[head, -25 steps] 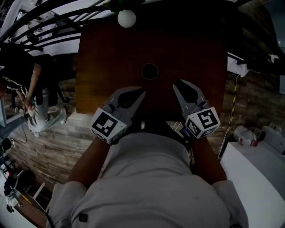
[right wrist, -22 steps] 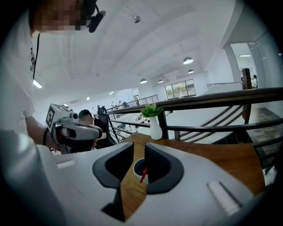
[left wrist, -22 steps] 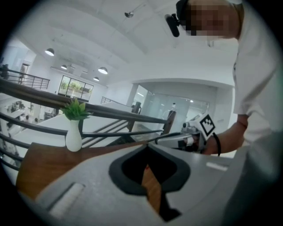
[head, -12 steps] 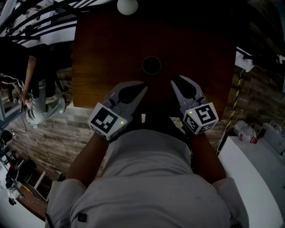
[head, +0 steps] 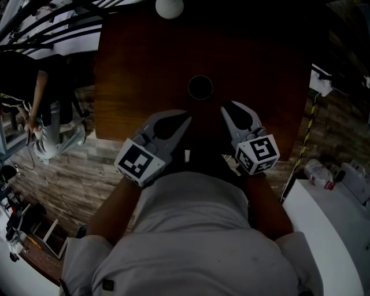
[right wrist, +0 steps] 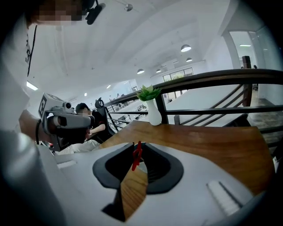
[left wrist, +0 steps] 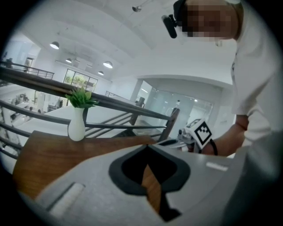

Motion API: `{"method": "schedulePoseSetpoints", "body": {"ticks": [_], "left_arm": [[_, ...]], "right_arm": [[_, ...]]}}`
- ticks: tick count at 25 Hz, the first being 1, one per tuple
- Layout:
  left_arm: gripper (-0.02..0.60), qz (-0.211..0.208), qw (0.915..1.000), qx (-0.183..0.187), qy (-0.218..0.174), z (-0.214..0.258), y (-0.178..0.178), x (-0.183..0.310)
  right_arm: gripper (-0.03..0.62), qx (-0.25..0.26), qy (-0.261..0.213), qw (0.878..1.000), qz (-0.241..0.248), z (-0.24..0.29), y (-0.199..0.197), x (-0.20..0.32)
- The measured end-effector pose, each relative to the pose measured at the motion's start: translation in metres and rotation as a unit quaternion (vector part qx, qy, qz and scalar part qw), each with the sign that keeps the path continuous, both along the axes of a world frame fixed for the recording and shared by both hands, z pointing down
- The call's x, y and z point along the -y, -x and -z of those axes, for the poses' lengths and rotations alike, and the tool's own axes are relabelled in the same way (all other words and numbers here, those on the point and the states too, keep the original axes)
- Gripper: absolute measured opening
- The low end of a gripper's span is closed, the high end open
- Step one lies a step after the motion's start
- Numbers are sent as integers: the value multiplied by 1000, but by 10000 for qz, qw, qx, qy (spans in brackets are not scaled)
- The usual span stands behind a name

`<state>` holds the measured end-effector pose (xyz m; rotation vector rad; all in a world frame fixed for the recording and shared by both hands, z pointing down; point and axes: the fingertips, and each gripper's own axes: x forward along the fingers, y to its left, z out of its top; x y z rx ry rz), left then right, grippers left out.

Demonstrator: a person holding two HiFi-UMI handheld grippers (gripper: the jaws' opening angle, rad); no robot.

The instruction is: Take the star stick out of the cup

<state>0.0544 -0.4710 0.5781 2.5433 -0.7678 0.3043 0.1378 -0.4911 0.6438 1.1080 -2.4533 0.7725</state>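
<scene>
A dark round cup (head: pixel 200 88) stands on the brown wooden table (head: pixel 139 69), a little ahead of both grippers. In the head view its inside is too dark to show the stick. The red star stick (right wrist: pixel 137 155) shows in the right gripper view, upright beyond the jaw tips and framed by the hollow between the jaws. My left gripper (head: pixel 186 115) hovers at the table's near edge, left of the cup, shut and empty. My right gripper (head: pixel 224 107) is just right of the cup, apart from it, tips together with nothing held.
A white vase (head: pixel 169 7) with a green plant stands at the table's far edge, before a dark railing (left wrist: pixel 53 84). A seated person (head: pixel 40 110) is off to the left. A white counter (head: pixel 335 214) lies at the right.
Both grippers stay shut in almost the same place. The right one has edged slightly closer to the cup, and the head view has shifted a little.
</scene>
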Motion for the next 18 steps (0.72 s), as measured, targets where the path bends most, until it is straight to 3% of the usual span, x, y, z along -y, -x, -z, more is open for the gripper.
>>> {"method": "schedulePoseSetpoints", "body": {"ticks": [5,11,18], "left_arm": [[3,21,10000,17,-35,7,16,-12],[3,74,9998,2,-176,15,19,-16],[3,-2,9989,33,-462,55,37,-45]], "right_arm": [[31,-128,-57,9999,18,2,11,-7],[25,-200,-196,9996,-27,8,9,-8],[23,-206,-505,9983,-180,56,16,-31]]}}
